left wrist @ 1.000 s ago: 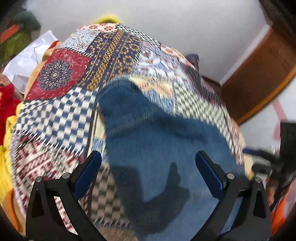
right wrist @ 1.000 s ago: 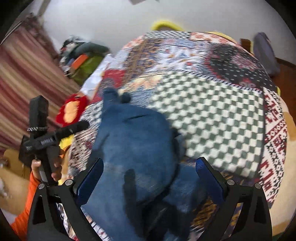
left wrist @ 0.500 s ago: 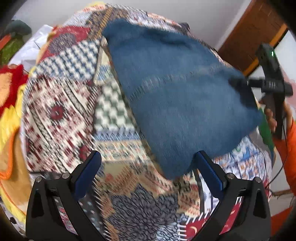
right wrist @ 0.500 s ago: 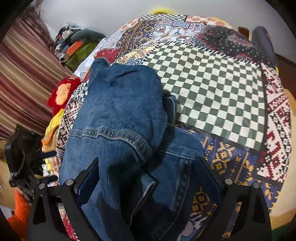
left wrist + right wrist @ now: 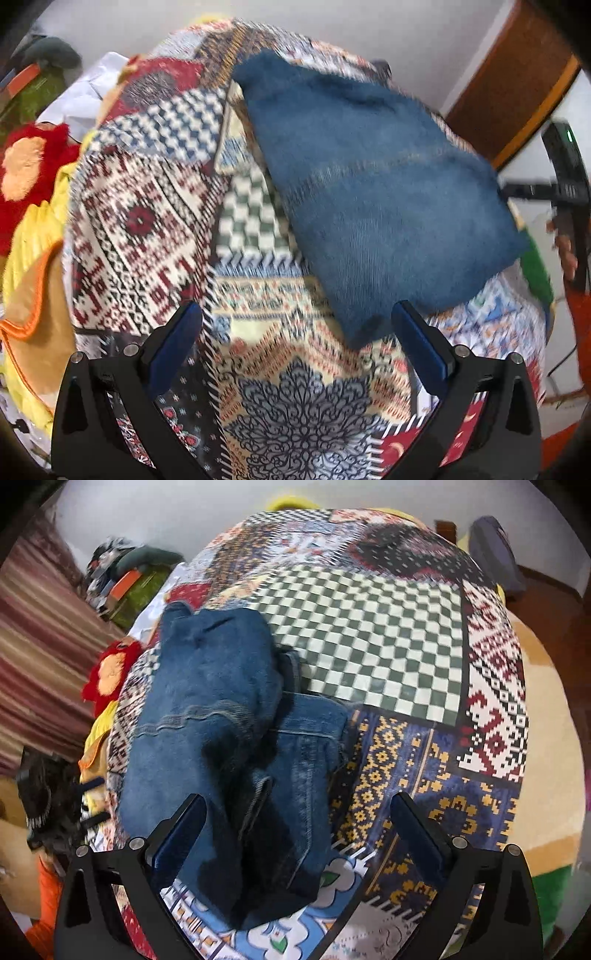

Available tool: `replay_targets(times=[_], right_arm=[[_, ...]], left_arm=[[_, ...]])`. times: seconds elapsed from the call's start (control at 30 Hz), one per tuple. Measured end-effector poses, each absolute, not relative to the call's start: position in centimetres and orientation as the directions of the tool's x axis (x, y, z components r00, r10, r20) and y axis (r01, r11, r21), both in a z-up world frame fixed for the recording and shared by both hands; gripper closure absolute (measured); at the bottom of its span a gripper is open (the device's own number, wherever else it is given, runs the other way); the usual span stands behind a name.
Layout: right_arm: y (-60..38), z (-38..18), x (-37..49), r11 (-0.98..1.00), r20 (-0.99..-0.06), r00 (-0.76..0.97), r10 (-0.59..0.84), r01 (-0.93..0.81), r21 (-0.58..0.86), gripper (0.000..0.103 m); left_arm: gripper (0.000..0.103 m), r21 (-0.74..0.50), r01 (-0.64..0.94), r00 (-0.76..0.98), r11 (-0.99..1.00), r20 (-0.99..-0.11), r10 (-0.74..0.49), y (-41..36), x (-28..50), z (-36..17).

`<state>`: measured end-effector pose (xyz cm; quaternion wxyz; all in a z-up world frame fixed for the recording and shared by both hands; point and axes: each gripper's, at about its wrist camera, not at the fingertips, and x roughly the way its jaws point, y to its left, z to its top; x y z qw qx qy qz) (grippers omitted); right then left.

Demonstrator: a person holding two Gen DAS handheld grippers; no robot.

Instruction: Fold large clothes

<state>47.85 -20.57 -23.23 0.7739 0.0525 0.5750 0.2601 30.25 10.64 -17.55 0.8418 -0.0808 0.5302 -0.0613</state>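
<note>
A pair of blue denim jeans (image 5: 369,192) lies folded in layers on a patchwork bedspread (image 5: 147,229). In the right wrist view the jeans (image 5: 221,731) show seams and a waistband, with one layer lapped over another. My left gripper (image 5: 295,343) is open and empty, held above the bedspread just short of the jeans' near corner. My right gripper (image 5: 295,830) is open and empty, held over the near end of the jeans. The right-hand device (image 5: 565,173) shows at the right edge of the left wrist view.
A red and orange plush (image 5: 26,162) and yellow cloth (image 5: 33,236) lie at the bed's left edge. Bags and clothes (image 5: 129,576) are piled by the striped curtain (image 5: 40,635). A wooden door (image 5: 517,81) stands at the back right. A dark cushion (image 5: 495,554) sits behind the bed.
Both grippers have drawn back from the jeans, which now lie folded on the bedspread. The left wrist view has swung from above the denim to the bed's near end.
</note>
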Motion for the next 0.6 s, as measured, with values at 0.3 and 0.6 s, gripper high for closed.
replay_targets(times=[0.3, 0.6], right_arm=[[-17.2, -24.5, 48.1, 0.808, -0.848, 0.123, 0.516, -0.399, 0.434, 0.003], [-18.7, -31.0, 50.7, 0.712, -0.742, -0.072, 0.667, -0.234, 0.662, 0.0]], left_arm=[[0.0, -0.412, -0.082, 0.444, 0.908, -0.83, -0.337, 10.9, 35.0, -18.6], [0.0, -0.55, -0.116, 0.355, 0.827, -0.8, -0.483, 9.4, 39.6, -24.1]])
